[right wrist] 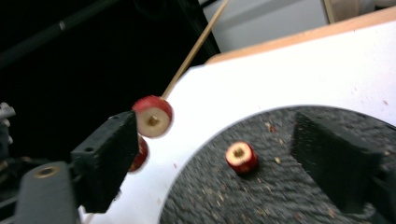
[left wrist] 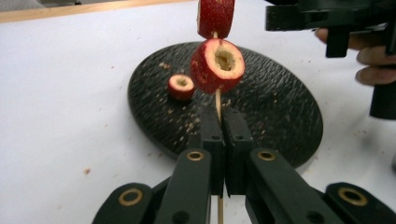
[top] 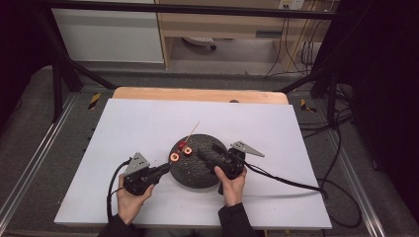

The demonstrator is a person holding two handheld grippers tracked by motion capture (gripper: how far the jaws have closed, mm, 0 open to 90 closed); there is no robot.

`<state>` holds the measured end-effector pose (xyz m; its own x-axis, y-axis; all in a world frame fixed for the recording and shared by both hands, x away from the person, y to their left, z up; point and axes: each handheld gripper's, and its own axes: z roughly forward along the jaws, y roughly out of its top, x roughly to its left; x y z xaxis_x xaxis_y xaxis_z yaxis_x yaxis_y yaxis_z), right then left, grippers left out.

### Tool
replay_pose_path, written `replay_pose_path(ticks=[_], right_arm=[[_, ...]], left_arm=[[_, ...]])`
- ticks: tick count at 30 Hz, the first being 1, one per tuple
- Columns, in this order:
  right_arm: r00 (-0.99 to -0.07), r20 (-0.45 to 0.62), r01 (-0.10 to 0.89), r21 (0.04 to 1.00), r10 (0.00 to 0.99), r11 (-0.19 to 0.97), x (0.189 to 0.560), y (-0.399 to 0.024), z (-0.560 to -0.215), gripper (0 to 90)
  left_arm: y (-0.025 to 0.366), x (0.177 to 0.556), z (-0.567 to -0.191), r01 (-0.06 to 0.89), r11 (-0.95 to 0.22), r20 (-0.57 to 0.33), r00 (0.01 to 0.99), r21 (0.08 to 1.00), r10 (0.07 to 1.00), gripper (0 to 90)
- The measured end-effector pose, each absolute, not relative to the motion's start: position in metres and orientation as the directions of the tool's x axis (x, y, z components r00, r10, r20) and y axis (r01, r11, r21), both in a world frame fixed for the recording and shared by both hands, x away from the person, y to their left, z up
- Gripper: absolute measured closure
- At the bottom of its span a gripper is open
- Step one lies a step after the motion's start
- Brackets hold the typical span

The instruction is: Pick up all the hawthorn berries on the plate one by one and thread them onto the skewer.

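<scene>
Skewer (left wrist: 217,100) in left gripper (left wrist: 223,122), over black plate (left wrist: 280,116).

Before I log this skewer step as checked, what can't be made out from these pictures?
- Skewer, left gripper view: its lower end runs off the bottom edge behind the shut jaws of the left gripper.
- Second fruit piece, right gripper view: mostly hidden behind a jaw of the right gripper.
- Top fruit piece, left gripper view: cut off by the top edge.
- Skewered pieces, high view: too small to count.
</scene>
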<state>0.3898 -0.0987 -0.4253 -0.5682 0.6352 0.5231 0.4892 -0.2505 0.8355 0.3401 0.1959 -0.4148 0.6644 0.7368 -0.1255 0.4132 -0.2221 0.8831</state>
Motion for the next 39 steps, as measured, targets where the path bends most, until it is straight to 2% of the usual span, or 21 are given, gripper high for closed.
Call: replay_pose_path(ticks=[15,28,39], right_arm=[[-0.615,0.411,0.539,0.842,0.673,-0.021,0.391,-0.107,-0.426,3.2],[-0.641,0.331,0.57,0.81,0.693,0.14,0.392,-0.111,-0.426,2.2],[-0.687,0.239,0.564,0.77,0.686,0.298,0.408,-0.092,-0.409,3.8]], left_arm=[[0.234,0.329,-0.426,0.454,-0.257,-0.12,0.65,0.853,0.75,88.3],[0.257,0.321,-0.433,0.475,-0.281,-0.113,0.646,0.834,0.755,88.2],[0.266,0.32,-0.436,0.48,-0.279,-0.117,0.643,0.832,0.757,88.3]])
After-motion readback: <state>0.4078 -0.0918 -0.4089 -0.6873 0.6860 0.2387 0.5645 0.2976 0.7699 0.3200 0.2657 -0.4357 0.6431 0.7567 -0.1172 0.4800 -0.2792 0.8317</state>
